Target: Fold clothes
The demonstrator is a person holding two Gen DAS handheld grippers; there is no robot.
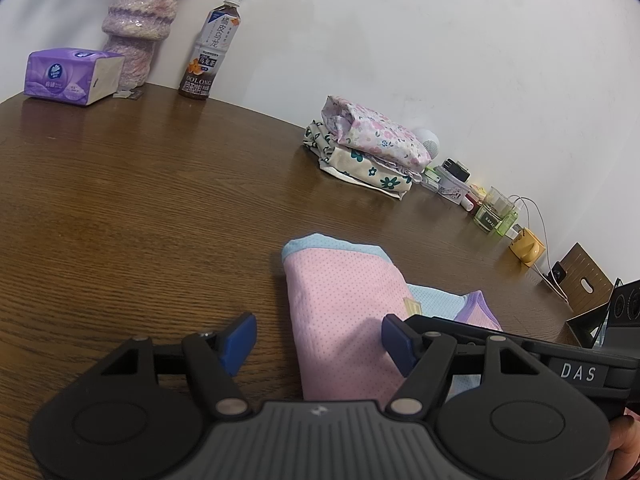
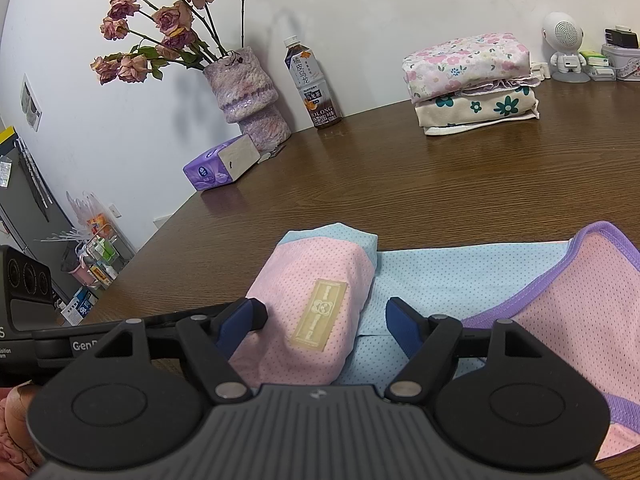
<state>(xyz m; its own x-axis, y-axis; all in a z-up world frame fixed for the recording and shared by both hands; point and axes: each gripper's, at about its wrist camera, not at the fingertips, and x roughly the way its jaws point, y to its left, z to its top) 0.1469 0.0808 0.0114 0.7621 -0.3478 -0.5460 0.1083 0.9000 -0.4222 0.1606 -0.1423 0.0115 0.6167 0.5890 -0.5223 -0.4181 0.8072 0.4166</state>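
A pink mesh garment [image 1: 344,312] with light blue lining and purple trim lies on the brown wooden table [image 1: 140,200]. Its left part is folded over into a thick pink fold [image 2: 304,320] bearing a beige label [image 2: 320,314]. The rest [image 2: 560,300] spreads flat to the right. My left gripper [image 1: 319,344] is open, its blue pads astride the fold's near end without pressing it. My right gripper [image 2: 324,328] is open too, one pad beside the fold and the other over the blue layer. A stack of folded floral clothes [image 2: 472,80] sits at the back by the wall.
Along the wall stand a purple vase of dried roses [image 2: 248,88], a tea bottle [image 2: 310,84], a purple tissue pack [image 2: 220,164], a white speaker figure [image 2: 564,48] and several small jars and boxes [image 1: 488,208]. The table's left edge [image 2: 168,232] drops to floor clutter.
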